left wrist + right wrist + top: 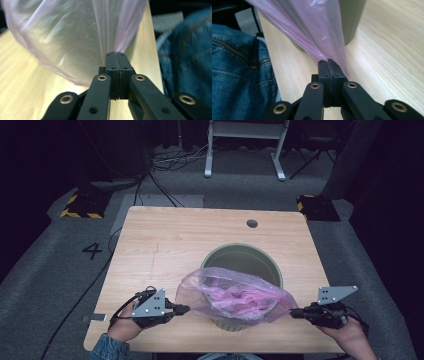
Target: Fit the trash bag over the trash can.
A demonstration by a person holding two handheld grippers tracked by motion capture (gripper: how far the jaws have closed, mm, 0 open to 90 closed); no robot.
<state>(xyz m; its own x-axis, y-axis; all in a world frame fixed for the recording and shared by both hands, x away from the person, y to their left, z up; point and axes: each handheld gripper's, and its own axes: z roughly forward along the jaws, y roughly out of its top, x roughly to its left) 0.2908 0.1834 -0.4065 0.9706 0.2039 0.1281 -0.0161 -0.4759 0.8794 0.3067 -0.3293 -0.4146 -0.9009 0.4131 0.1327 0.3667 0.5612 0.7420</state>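
Bag: a thin, see-through pink plastic bag [235, 296], stretched wide between the two grippers above the near half of the bin; its film is crinkled and glossy, with deeper pink folds bunched in the middle.
Bag mouth: the upper edge arches open over the bin's near rim, and the film tapers to a tight point at each end.
Bin: a round olive-green bin [250, 259] stands upright on the surface, right of centre; its far rim and inner wall show past the bag.
Left gripper: the left gripper [183, 309] sits low over the near left part of the surface, its jaws pressed together on the bag's left corner; in the left gripper view the film [82, 37] fans out from the jaw tips.
Right gripper: the right gripper [294, 312] is at the near right edge, jaws clamped on the bag's right corner; in the right gripper view the pink film [317, 30] runs up from the tips, across the bin's wall [352, 20].
Surface: a light wood surface [165, 245] with a small round hole near its far edge.
Person: denim sleeve at the left wrist.
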